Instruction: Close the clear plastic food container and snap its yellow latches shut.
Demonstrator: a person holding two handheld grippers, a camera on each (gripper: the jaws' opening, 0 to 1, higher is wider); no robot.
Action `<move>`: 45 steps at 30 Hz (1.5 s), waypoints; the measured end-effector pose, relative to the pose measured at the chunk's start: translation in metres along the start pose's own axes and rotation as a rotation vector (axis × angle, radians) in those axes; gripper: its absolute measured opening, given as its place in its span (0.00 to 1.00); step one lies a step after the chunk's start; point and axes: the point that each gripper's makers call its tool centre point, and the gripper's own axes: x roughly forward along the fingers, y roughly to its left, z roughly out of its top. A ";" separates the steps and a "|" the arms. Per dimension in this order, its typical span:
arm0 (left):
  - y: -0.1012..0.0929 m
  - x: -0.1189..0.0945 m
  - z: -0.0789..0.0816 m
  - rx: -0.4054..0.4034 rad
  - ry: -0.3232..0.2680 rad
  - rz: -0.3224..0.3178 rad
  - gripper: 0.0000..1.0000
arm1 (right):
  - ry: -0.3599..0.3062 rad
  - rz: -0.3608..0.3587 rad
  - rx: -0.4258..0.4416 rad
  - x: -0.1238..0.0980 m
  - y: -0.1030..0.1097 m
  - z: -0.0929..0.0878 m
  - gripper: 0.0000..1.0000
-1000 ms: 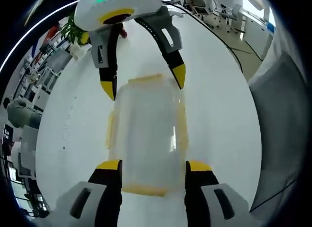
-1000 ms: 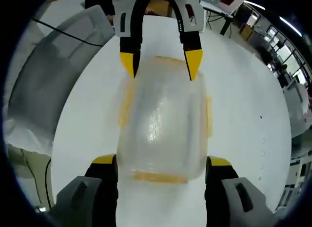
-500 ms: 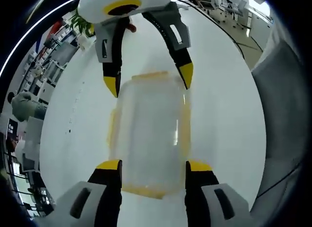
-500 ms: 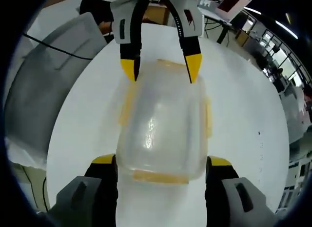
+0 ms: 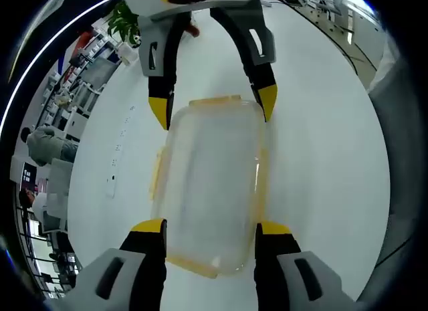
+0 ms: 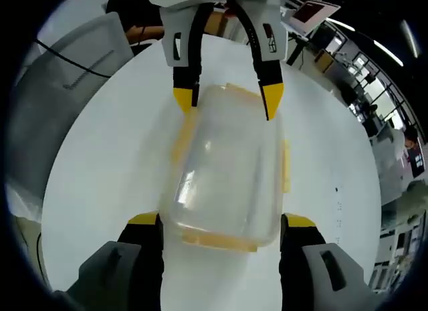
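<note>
**A:** What could go wrong from here?

**B:** You've got the clear rectangular plastic food container w/ yellow latches [image 5: 210, 187] lying flat on the white round tabletop [image 5: 321, 157], lid on it. Your left gripper [image 5: 210, 225] straddles its near end, jaws apart, and I can't tell if they touch it. In the left gripper view your right gripper [image 5: 212, 110] faces you at the far end, jaws apart, tips by the corners. Risk, as I judge it: push one end latch w/o bracing the other end & the box skates on the smooth top. Press off-centre & the lid may sit crooked, so a latch won't catch.

**A:** Materials, shapes?

**B:** Container is see-through, glossy, rounded corners, prob. light & slippery. The yellow side latch [image 6: 286, 165] is a thin flat tab, and I can't tell if it's snapped. In the right gripper view your right gripper [image 6: 221, 225] brackets the near end. Table is matte white, w/ grey fabric [image 6: 47, 104] bunched at the left.
</note>
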 end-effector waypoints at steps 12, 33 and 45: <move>0.019 0.009 -0.002 0.022 0.006 0.036 0.48 | -0.038 -0.022 0.037 0.004 -0.023 -0.004 0.65; -0.007 -0.028 0.029 -0.298 -0.348 0.017 0.99 | -0.357 -0.112 0.288 -0.034 -0.006 0.028 0.96; -0.016 -0.101 0.014 -0.492 -0.592 0.211 0.97 | -0.494 -0.361 0.543 -0.078 0.004 0.051 0.98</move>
